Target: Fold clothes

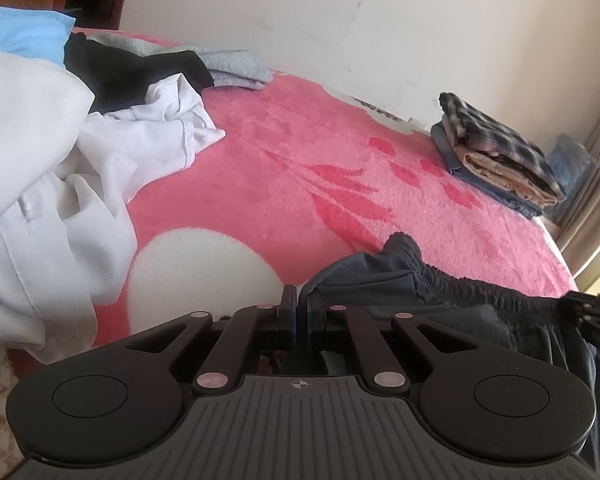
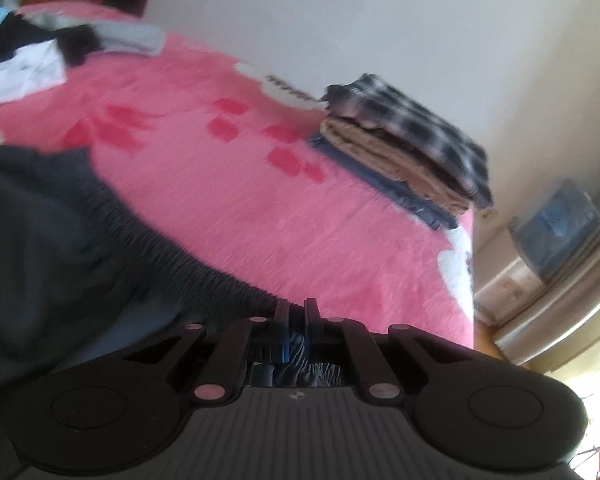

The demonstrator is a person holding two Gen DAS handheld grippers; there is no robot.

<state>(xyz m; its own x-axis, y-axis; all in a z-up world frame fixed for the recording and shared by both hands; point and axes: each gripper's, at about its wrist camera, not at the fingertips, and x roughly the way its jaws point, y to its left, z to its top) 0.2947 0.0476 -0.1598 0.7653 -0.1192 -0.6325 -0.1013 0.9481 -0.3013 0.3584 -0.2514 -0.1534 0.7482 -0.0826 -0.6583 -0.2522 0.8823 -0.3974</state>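
A dark navy garment with an elastic waistband (image 1: 440, 280) stretches low over the pink blanket (image 1: 292, 168) on the bed. My left gripper (image 1: 299, 304) is shut on one end of the waistband. My right gripper (image 2: 296, 312) is shut on the other end; the gathered band (image 2: 148, 236) runs off to its left. The right gripper's dark tip shows at the right edge of the left wrist view (image 1: 596, 312). The right wrist view is blurred.
A heap of unfolded white, black, grey and light blue clothes (image 1: 72, 132) lies at the left. A stack of folded clothes topped by a plaid shirt (image 1: 496, 152) sits by the wall, also in the right wrist view (image 2: 404, 144). The bed's edge (image 2: 470, 280) is at the right.
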